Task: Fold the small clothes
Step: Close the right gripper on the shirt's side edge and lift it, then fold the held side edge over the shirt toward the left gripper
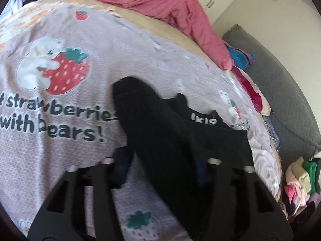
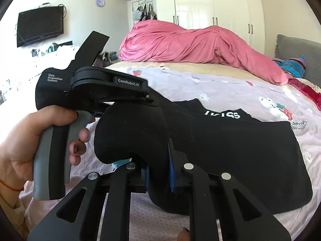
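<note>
A small black garment (image 1: 160,124) with white lettering lies on the strawberry-and-bear bedspread (image 1: 60,76); it also shows in the right wrist view (image 2: 230,146). My left gripper (image 1: 162,168) is shut on a raised part of the black garment, with fabric draped over its jaws. From the right wrist view, the left gripper (image 2: 154,102) grips the lifted fold from the left. My right gripper (image 2: 160,170) is shut on the same garment's near fold, blue pads pressing the cloth.
A pink duvet (image 2: 190,46) is heaped at the far side of the bed. A grey headboard (image 1: 280,76) and striped pillow (image 1: 240,58) stand at right. A pile of clothes (image 1: 301,182) lies beside the bed. Wardrobes and a wall TV (image 2: 40,28) stand beyond.
</note>
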### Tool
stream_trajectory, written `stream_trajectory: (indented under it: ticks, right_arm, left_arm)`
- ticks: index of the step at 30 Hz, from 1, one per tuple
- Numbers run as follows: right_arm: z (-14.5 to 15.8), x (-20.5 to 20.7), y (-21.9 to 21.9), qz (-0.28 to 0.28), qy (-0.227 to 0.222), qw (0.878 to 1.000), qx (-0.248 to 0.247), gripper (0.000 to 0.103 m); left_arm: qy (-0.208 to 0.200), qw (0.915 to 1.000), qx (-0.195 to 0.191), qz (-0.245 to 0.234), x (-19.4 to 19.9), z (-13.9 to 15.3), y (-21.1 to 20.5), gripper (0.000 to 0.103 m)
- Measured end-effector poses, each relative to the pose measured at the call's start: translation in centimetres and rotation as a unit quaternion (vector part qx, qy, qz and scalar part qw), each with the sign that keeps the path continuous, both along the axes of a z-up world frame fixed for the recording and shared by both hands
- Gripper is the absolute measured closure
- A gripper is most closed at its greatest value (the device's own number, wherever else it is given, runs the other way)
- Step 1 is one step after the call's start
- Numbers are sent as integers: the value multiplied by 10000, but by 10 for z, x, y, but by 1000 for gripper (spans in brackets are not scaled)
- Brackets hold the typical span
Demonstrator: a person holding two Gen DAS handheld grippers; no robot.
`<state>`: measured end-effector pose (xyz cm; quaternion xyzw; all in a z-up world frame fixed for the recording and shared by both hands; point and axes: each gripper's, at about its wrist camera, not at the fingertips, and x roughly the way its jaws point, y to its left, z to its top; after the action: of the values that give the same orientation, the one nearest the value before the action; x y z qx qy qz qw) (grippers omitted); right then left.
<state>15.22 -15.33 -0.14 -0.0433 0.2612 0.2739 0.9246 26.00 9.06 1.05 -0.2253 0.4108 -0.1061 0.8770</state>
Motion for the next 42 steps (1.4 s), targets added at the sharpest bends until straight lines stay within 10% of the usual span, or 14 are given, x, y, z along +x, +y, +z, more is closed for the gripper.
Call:
stream_trajectory:
  ticks: [2, 16, 34, 39, 42]
  right_arm:
    - [3, -4, -7, -103, -40, 9999, 100, 90]
    - [25, -23, -89, -791, -36, 9927, 907, 92]
    - [-5, -2, -198, -1650, 1543, 9451, 2359, 94]
    - [-21, 1, -216, -1735, 1846, 9295, 2681, 94]
    - [-29, 5, -224, -1835, 2020, 9227, 2722, 89]
  left_arm:
    - [-69, 9999, -81, -133, -4, 6, -10, 88]
    - [-585, 9965, -24, -599, -24, 52, -92, 89]
    - [100, 9932, 527, -1032, 17, 26, -219, 85]
    - [201, 9924, 545, -1084, 28, 20, -240, 69]
    - [279, 9933, 277, -1087, 31, 17, -242, 33]
